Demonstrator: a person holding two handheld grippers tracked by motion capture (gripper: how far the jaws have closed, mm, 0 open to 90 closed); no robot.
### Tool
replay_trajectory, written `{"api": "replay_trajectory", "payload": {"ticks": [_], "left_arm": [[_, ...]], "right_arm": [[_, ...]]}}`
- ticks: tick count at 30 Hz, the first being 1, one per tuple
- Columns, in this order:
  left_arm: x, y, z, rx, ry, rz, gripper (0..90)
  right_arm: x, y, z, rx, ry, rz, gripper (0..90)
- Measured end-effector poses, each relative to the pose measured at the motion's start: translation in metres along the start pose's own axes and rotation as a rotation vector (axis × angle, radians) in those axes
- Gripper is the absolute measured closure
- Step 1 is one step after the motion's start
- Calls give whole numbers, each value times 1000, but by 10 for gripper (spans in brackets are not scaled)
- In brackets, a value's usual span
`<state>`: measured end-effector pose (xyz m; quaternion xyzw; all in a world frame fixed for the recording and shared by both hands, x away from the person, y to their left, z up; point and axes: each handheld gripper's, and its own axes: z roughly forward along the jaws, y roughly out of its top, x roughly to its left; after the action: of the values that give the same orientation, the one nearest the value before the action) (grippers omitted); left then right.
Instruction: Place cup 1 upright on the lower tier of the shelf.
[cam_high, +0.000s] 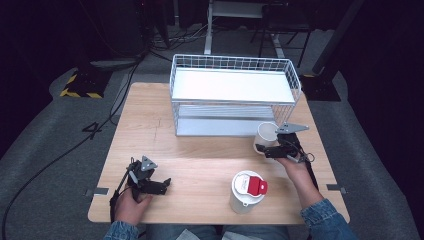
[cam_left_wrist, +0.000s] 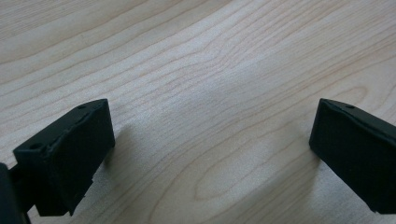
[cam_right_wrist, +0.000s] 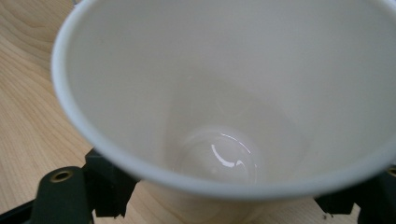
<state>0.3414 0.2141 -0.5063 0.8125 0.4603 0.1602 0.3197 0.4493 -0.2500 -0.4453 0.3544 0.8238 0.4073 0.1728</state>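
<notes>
A white paper cup (cam_high: 266, 132) is held just in front of the wire rack, at the right of the table, with my right gripper (cam_high: 262, 146) shut on its lower part. In the right gripper view the cup (cam_right_wrist: 224, 93) looks empty, and black fingers (cam_right_wrist: 105, 186) press on its sides near the base. My left gripper (cam_high: 161, 185) rests low at the table's front left. It stands open, with bare wood between its fingers (cam_left_wrist: 70, 154). A white container with a red-and-white lid (cam_high: 247, 191) stands at the front centre-right.
A white wire rack (cam_high: 232, 95) with two shelves stands at the back centre of the wooden table (cam_high: 150, 135). Cables trail across the grey floor at the left. The person's sleeves come in at the bottom edge.
</notes>
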Motion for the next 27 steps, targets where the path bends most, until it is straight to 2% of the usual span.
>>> {"api": "replay_trajectory", "payload": {"ticks": [6, 16, 21, 27], "left_arm": [[0, 0, 0, 0, 1, 0, 6], [0, 0, 0, 0, 1, 0, 6], [0, 0, 0, 0, 0, 0, 6], [0, 0, 0, 0, 1, 0, 6]], "right_arm": [[2, 13, 2, -17, 9, -2, 230], [6, 35, 13, -16, 31, -22, 230], [7, 43, 20, -12, 42, -14, 230], [5, 53, 29, -32, 50, -5, 230]]}}
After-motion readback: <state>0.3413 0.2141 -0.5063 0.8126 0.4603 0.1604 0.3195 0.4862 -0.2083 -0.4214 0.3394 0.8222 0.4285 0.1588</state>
